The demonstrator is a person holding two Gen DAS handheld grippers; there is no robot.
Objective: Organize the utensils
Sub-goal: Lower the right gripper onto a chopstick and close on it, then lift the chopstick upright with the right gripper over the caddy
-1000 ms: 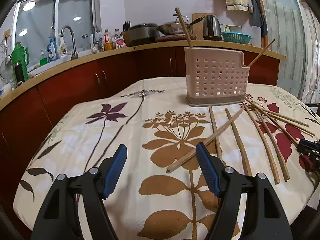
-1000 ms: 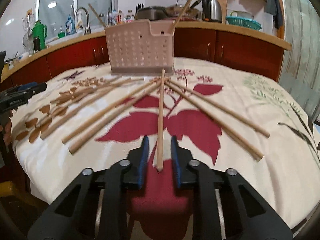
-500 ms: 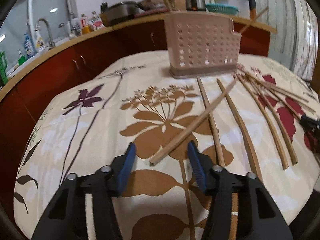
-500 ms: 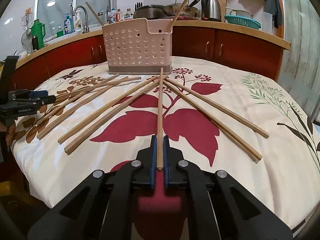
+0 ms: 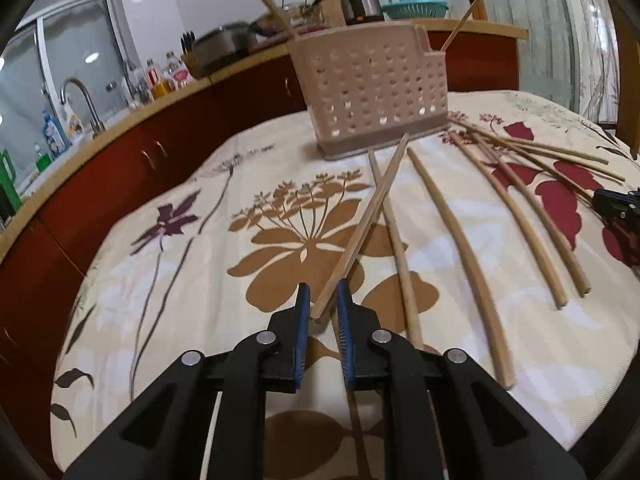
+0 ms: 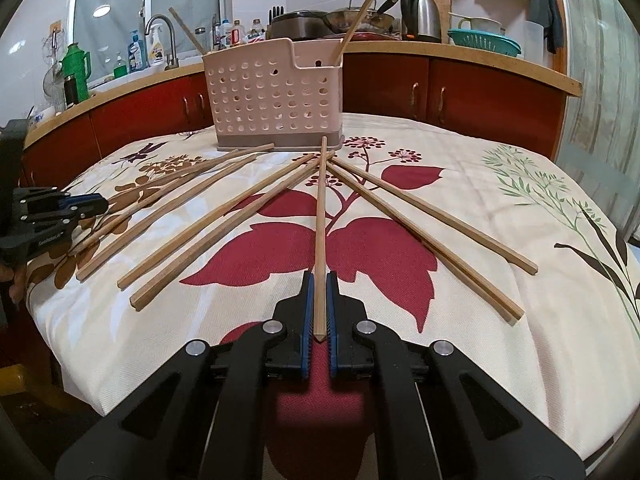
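**Chopsticks on floral tablecloth — both tongs engaged**

Left gripper (image 5: 322,300): blue-padded fingers nearly closed around the near end of one chopstick (image 5: 362,226); the stick slants up and away toward the holder, crossing over a neighbouring stick. Whether the pads actually pinch it cannot be told.

Right gripper (image 6: 319,298): clenched on the near end of a central chopstick (image 6: 320,216), which runs straight ahead with its far tip at the foot of the holder.

Utensil holder (image 6: 276,94): pink, perforated plastic, upright at the far side of the table; one chopstick leans out of each end.

Loose chopsticks (image 6: 224,210): fanned flat on the tablecloth (image 6: 520,208), tips converging near the holder base.

Background: kettle (image 6: 420,20), teal colander (image 6: 484,40), green thermos (image 6: 76,68) — on the counter. Bottle labels are too small to read; faint lettering on the left gripper's body is illegible.
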